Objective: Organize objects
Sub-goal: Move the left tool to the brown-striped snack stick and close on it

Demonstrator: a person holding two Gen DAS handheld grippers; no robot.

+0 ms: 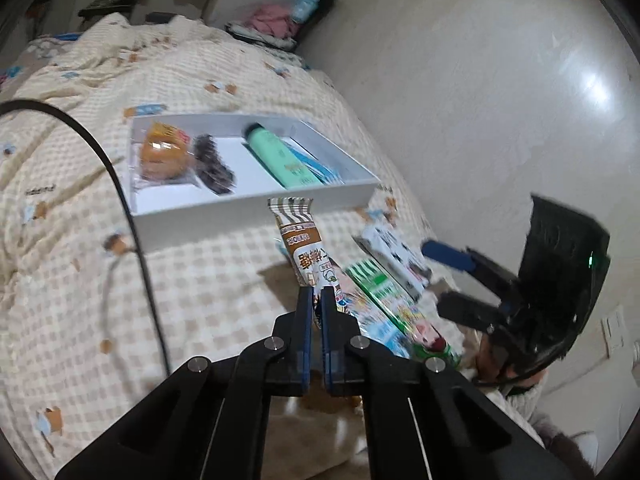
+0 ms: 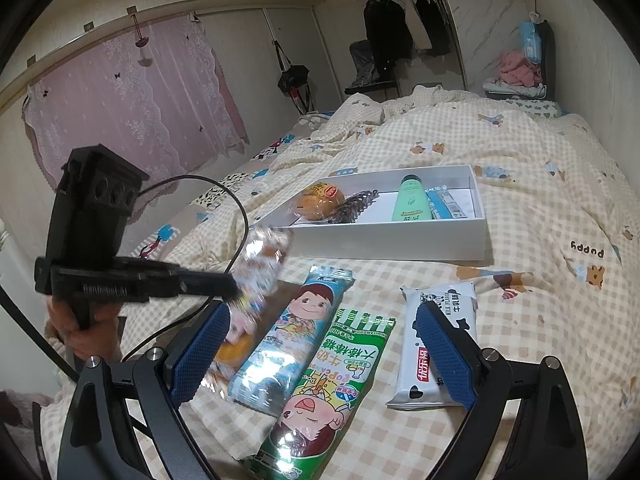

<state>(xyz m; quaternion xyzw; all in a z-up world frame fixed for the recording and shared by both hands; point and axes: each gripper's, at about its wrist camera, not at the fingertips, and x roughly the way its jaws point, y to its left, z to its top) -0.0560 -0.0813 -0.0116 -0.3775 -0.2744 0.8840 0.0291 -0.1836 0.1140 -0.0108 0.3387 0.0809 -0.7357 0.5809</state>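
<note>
My left gripper [image 1: 317, 294] is shut on a brown-and-white snack packet [image 1: 301, 240] and holds it above the bed, just short of the white box [image 1: 256, 216]. In the right wrist view the left gripper [image 2: 234, 292] holds that packet [image 2: 260, 264], which is blurred. The box [image 2: 400, 240] holds a wrapped bun [image 2: 318, 200], a dark hair clip [image 2: 356, 204], a green tube [image 2: 412, 200] and a blue packet [image 2: 444, 202]. My right gripper [image 2: 320, 354] is open above a blue candy packet [image 2: 292, 332] and a green candy packet [image 2: 336, 380]. A white milk packet [image 2: 432, 344] lies by its right finger.
The bed has a checked cream quilt [image 2: 520, 184]. A black cable [image 1: 120, 184] runs over it left of the box. A small orange packet [image 2: 228, 356] lies by the right gripper's left finger. A wall [image 1: 480, 80] borders the bed on the right.
</note>
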